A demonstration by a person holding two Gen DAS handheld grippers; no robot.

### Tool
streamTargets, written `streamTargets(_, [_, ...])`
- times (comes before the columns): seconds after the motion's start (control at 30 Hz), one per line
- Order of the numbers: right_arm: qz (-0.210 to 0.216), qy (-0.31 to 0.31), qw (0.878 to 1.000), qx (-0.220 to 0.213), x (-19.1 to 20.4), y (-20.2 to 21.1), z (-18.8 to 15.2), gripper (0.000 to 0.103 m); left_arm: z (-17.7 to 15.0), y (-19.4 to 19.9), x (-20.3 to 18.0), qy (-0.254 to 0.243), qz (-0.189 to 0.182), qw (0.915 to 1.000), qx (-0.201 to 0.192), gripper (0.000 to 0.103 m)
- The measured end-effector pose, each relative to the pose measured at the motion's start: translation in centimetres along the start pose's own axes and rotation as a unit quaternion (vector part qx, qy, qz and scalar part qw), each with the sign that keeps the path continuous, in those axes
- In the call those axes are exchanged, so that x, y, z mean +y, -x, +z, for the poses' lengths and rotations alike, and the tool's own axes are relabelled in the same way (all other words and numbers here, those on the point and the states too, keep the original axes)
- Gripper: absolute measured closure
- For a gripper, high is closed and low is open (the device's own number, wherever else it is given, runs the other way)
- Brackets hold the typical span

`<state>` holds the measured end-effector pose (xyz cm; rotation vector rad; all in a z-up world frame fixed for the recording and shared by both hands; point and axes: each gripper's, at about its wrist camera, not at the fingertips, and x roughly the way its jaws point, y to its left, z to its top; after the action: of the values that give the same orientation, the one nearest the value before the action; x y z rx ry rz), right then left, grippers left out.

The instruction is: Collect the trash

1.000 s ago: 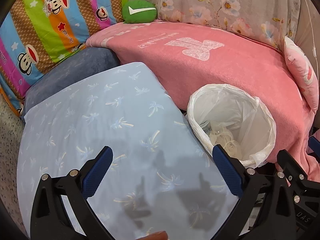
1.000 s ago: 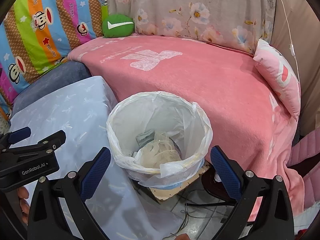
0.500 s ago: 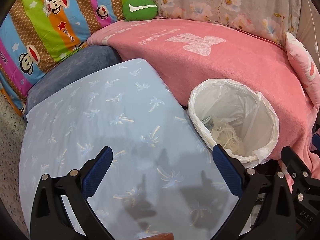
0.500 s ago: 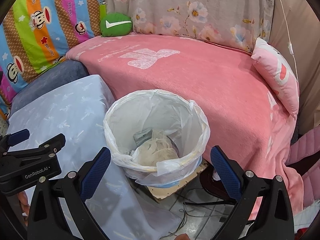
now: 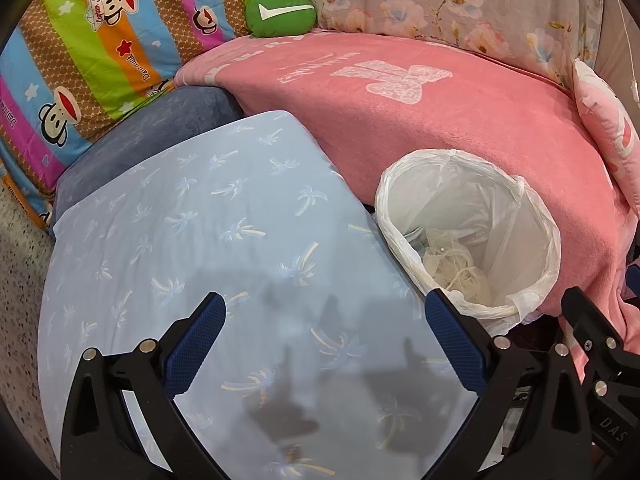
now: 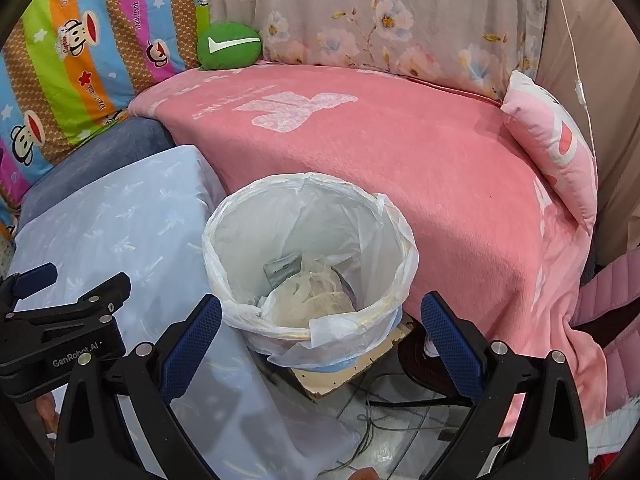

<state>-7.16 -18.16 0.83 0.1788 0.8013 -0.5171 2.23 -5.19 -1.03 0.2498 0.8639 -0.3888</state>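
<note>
trash (image 6: 308,294) is seen lying at the bottom of a small round bin (image 6: 408,248) lined with a translucent white bag (image 6: 340,332): crumpled clear plastic film with a grey wrapper (image 6: 282,266) tucked just behind it. in the left wrist view the same bin (image 5: 536,304) is found at the right, its liner (image 5: 516,188) folded over the rim and the crumpled film (image 5: 452,268) visible inside. the bin is set on a pale board (image 6: 344,372) on the floor, between a pink blanket (image 6: 440,168) draped over a bed and a light blue cloth printed with palm trees (image 5: 200,248). cables (image 6: 372,420) are seen trailing on the floor below the board.

the left gripper (image 5: 324,344) is held over the blue cloth with its jaws spread wide and nothing between the blue pads (image 5: 192,344); shadows of the fingers are cast on the fabric. the right gripper (image 6: 320,340) is held directly in front of the bin, likewise spread wide and empty, with the bin's near rim framed between its pads (image 6: 190,344). the left gripper (image 6: 60,320) is also caught at the left edge of the right wrist view.

further back, a green round cushion with a white swoosh (image 5: 280,14) is propped against a striped monkey-print quilt (image 5: 100,48) and a floral fabric (image 6: 380,24). a pink pillow (image 6: 552,140) is laid at the blanket's right end.
</note>
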Motion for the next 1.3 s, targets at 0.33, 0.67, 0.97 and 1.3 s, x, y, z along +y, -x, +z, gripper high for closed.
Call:
streamTargets(0.33, [-0.002, -0.002, 1.000, 0.001, -0.16, -0.09, -0.16, 0.006, -0.40, -0.08, -0.52, -0.001, -0.005, 1.0000, 0.006, 0.007])
streamTargets(0.67, [-0.004, -0.005, 1.000, 0.002, -0.21, -0.02, -0.48, 0.006, -0.49, -0.06, -0.68, -0.001, -0.005, 1.0000, 0.005, 0.007])
streamTargets(0.97, [-0.005, -0.005, 1.000, 0.004, -0.18, -0.02, -0.55, 0.006, -0.60, -0.08, -0.87, -0.004, -0.004, 1.0000, 0.006, 0.007])
streamTargets(1.3, [-0.007, -0.005, 1.000, 0.007, -0.23, -0.21, -0.91, 0.006, -0.64, -0.16, -0.90, -0.007, -0.003, 1.0000, 0.007, 0.007])
